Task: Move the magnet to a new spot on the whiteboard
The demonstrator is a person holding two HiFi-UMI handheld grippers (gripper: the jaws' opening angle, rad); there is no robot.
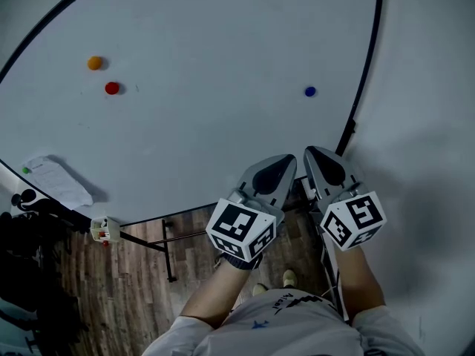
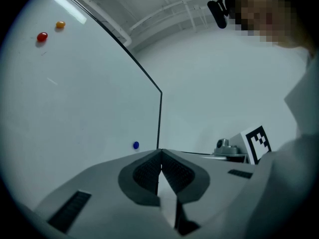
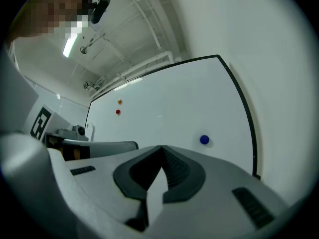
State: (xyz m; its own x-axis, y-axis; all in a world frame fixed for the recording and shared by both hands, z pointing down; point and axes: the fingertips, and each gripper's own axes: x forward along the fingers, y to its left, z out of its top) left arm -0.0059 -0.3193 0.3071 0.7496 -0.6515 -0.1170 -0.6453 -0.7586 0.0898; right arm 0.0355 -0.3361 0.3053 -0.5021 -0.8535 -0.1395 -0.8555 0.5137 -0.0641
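Observation:
The whiteboard (image 1: 223, 43) carries three round magnets: orange (image 1: 95, 63) and red (image 1: 112, 88) close together at the left, and blue (image 1: 309, 91) alone near the right edge. Both grippers hang side by side below the board's lower right corner, pointing toward it and touching no magnet. In the head view, my left gripper (image 1: 286, 158) is shut with nothing in it. So is my right gripper (image 1: 310, 150). The blue magnet (image 3: 204, 140) lies just beyond and right of the right gripper's tips (image 3: 162, 147). In the left gripper view, the blue magnet (image 2: 136, 145) sits left of the closed tips (image 2: 161, 151).
A black frame (image 1: 367, 58) bounds the board, with plain white wall to its right. A sheet of paper (image 1: 56, 180) is pinned at the board's lower left under a small green magnet (image 1: 27, 170). A small white holder (image 1: 105, 229) and stand legs (image 1: 169, 254) hang over wooden floor.

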